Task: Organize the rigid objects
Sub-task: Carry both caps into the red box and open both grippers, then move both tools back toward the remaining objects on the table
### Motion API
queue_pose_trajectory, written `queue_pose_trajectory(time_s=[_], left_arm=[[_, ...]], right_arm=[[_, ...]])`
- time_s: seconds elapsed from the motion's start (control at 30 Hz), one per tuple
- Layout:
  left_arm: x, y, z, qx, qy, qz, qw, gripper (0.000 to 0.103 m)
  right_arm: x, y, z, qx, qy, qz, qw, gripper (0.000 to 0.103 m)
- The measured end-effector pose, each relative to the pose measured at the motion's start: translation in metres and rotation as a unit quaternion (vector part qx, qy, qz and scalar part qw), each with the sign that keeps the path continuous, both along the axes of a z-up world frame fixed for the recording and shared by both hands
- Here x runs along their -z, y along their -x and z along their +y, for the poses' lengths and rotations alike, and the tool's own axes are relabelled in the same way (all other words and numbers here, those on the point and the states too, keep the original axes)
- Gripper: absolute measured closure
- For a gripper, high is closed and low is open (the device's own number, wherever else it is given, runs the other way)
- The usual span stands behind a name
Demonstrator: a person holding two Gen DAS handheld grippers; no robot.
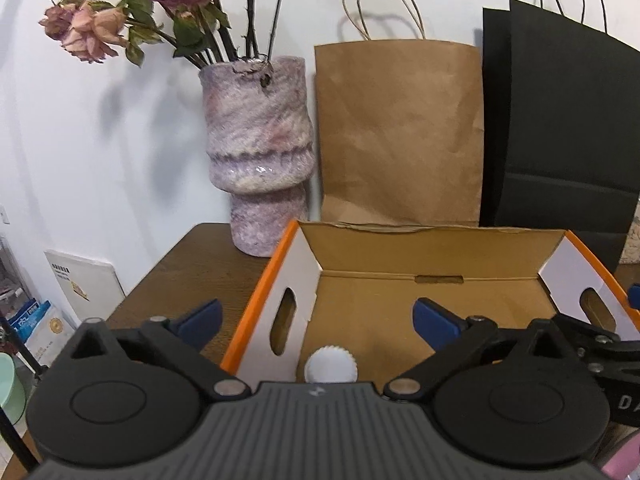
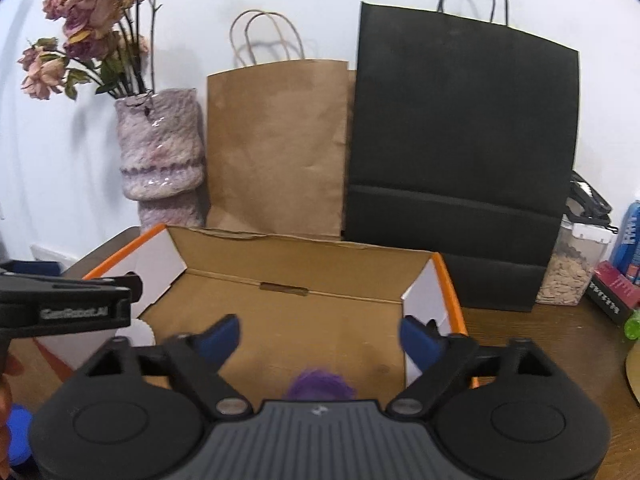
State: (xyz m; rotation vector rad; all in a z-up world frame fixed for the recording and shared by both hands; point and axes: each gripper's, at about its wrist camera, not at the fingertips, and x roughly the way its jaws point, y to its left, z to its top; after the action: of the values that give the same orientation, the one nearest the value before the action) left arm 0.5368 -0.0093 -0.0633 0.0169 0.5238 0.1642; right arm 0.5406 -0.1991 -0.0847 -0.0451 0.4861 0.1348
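Both grippers, left [image 1: 318, 316] and right [image 2: 320, 334], hang over one open box [image 1: 432, 252] with fingers spread wide, gripping nothing. Inside, nearest, lie one white cap [image 1: 330, 364] and one purple piece [image 2: 322, 385]. Behind stand one vase [image 1: 256, 152] and two bags, brown [image 1: 400, 132] and black [image 2: 464, 152].

Dark wooden table [image 1: 180, 280] carries 1 open cardboard box [image 1: 432, 252]; vase [image 1: 260, 152] at 11 o'clock, 2 paper bags [image 2: 276, 148] at 12.

Open box [image 2: 288, 320], bags [image 2: 276, 148] behind.
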Motion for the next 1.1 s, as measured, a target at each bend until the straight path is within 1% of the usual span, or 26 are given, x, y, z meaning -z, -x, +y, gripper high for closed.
queue_pose_trajectory(time_s=[0.03, 0.07, 0.17, 0.4, 0.63, 0.87, 1.1], left_arm=[[0.000, 0.000, 0.001, -0.001, 0.001, 0.002, 1.0000, 0.000], [0.000, -0.001, 0.001, -0.002, 0.002, 0.003, 1.0000, 0.000], [0.001, -0.002, 0.002, -0.004, 0.001, 0.006, 1.0000, 0.000], [0.000, 0.000, 0.001, -0.001, 0.001, 0.002, 1.0000, 0.000], [-0.006, 0.009, 0.000, 0.000, 0.003, -0.002, 1.0000, 0.000], [-0.011, 0.026, -0.003, 0.002, -0.001, -0.008, 1.0000, 0.000], [-0.016, 0.051, 0.000, 0.004, 0.005, -0.013, 0.9999, 0.000]], right_arm=[[0.000, 0.000, -0.002, 0.003, -0.002, 0.000, 1.000, 0.001], [0.000, 0.000, -0.003, 0.006, -0.006, -0.001, 1.000, 0.000], [-0.001, 0.000, -0.006, 0.007, -0.012, -0.001, 1.000, 0.000], [-0.001, 0.000, -0.004, 0.006, -0.010, -0.004, 1.000, 0.000], [-0.005, 0.007, -0.007, 0.005, -0.014, -0.013, 1.000, 0.000], [-0.013, 0.027, -0.010, 0.002, -0.019, -0.033, 0.999, 0.000], [-0.019, 0.053, -0.014, 0.002, -0.027, -0.053, 0.998, 0.000]])
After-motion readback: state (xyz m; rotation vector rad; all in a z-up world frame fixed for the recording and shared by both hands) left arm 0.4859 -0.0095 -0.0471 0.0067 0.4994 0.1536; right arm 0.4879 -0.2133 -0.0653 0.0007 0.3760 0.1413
